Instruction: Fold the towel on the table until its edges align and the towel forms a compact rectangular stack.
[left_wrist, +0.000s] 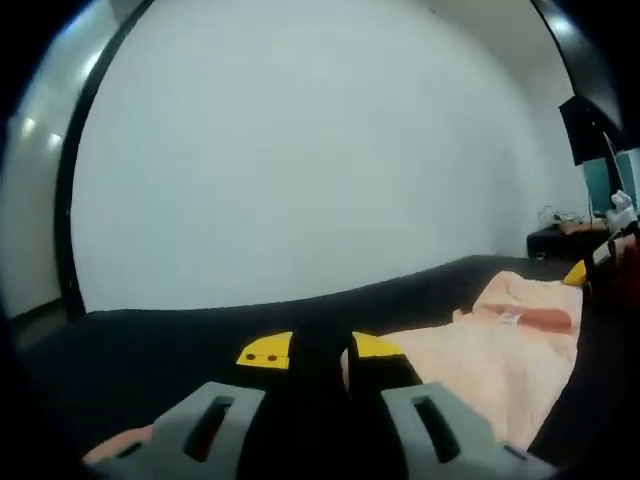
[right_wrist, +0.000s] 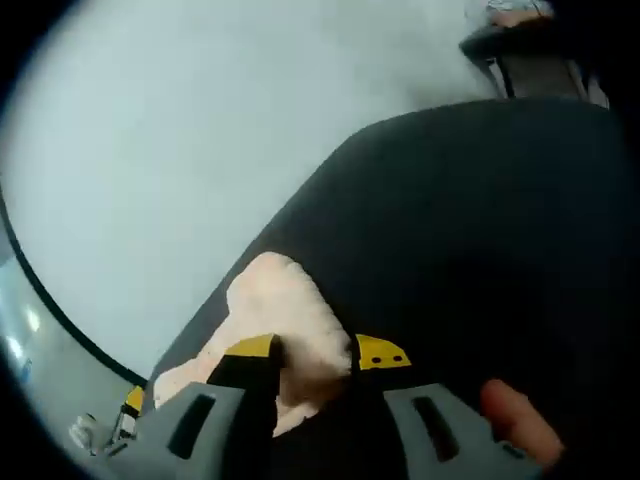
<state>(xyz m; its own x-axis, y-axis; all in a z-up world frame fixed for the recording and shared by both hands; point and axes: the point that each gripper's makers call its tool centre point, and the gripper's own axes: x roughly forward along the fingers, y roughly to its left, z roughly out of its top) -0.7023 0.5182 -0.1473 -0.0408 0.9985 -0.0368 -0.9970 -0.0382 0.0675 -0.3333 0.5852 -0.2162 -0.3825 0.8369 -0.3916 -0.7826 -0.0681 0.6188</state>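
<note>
Mid-fold, likely. Right hand-held gripper (right_wrist: 312, 352) pinching bunched towel (right_wrist: 285, 320) edge between narrowly spread jaws, above dark tabletop (right_wrist: 470, 250). Left hand-held gripper (left_wrist: 318, 350) nearly pressed together at towel's near corner; grip uncertain. Next: carry pinched edge across, align with opposite edge farther off.

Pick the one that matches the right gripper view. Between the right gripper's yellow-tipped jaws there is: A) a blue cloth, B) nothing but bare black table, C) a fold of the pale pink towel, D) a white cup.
C: in the right gripper view the right gripper has its jaws closed around a bunched edge of the pale pink towel, which lies on the black table.
</note>
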